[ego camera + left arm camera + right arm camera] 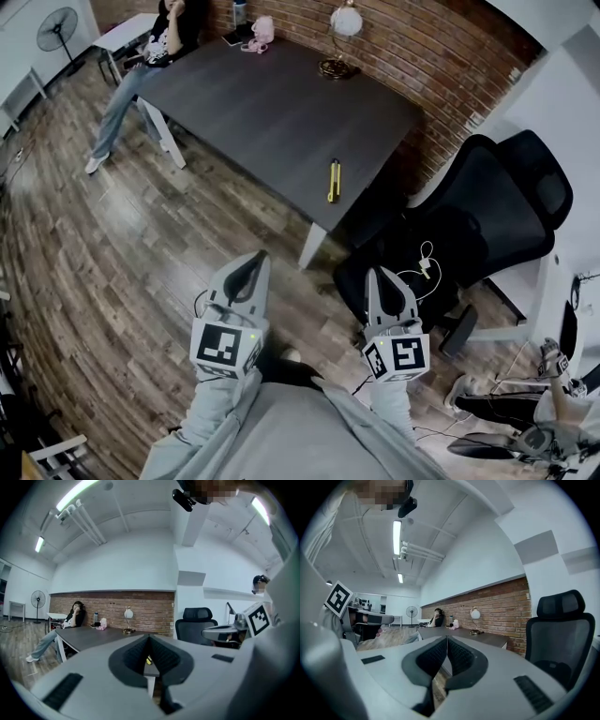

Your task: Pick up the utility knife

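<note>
Yellow utility knife [333, 181] lay on the dark grey rectangular table [272, 112], nr its near right corner, long axis running near-to-far, nothing touching it. Both tools were well short of it, over the brown wood-plank floor [112, 253], held level side by side & pointing twd the table.

Left gripper [251, 264]: grey jaws pressed together, nothing btwn them. In the left gripper view the knife showed as a small yellow fleck past the tips.

Right gripper [385, 277]: jaws likewise pressed together, empty, w/ the table's near corner beyond them in the right gripper view.

Each carried its marker cube at the base, w/ a grey sleeve [211, 412] behind the left one.

Rest of table: a lamp w/ a white globe shade [345, 21] at the far edge by the red brick wall [422, 47], & a small pink item [262, 30] to its left, too small to tell more. A person [150, 56] sat at the far left end, legs stretched over the floor. A black mesh-backed office chair [487, 202] stood right of the table, apart from the knife. A pedestal fan [58, 30] stood far left.
</note>
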`<state>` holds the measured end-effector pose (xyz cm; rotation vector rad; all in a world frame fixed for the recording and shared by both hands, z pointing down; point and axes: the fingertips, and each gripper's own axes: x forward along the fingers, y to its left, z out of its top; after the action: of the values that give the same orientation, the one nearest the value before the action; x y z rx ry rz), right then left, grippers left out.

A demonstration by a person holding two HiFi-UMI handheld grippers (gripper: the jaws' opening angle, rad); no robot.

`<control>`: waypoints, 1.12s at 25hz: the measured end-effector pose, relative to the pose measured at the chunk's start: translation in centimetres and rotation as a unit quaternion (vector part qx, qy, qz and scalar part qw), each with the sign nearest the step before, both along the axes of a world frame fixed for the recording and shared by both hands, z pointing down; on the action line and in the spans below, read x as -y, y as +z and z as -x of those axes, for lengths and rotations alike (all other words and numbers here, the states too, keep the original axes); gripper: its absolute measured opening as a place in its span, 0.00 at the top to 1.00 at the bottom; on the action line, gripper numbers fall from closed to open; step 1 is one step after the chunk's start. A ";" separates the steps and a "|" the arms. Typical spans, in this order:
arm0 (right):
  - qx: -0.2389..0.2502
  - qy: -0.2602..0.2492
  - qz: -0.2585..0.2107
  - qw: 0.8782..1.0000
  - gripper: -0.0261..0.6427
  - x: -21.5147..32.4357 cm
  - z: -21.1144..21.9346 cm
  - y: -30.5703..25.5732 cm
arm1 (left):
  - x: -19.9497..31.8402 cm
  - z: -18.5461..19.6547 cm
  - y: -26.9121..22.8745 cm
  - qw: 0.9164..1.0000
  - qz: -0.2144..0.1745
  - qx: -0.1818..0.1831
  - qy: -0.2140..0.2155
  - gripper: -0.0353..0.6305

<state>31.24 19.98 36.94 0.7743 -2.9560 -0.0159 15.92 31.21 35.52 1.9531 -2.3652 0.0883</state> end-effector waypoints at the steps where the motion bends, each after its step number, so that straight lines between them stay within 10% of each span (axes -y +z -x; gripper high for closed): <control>1: 0.000 -0.001 0.000 1.000 0.93 0.2 0.6 0.1 | 0.1 0.5 0.0 1.000 0.000 0.000 -0.001 0.92; 28: -0.020 0.096 0.006 0.995 0.93 9.8 21.5 -0.2 | 13.4 22.8 -0.4 0.994 -0.001 0.002 0.109 0.92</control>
<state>9.74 10.19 36.78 1.0405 -2.8271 0.0002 -6.86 17.80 35.13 2.2078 -2.1456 0.1022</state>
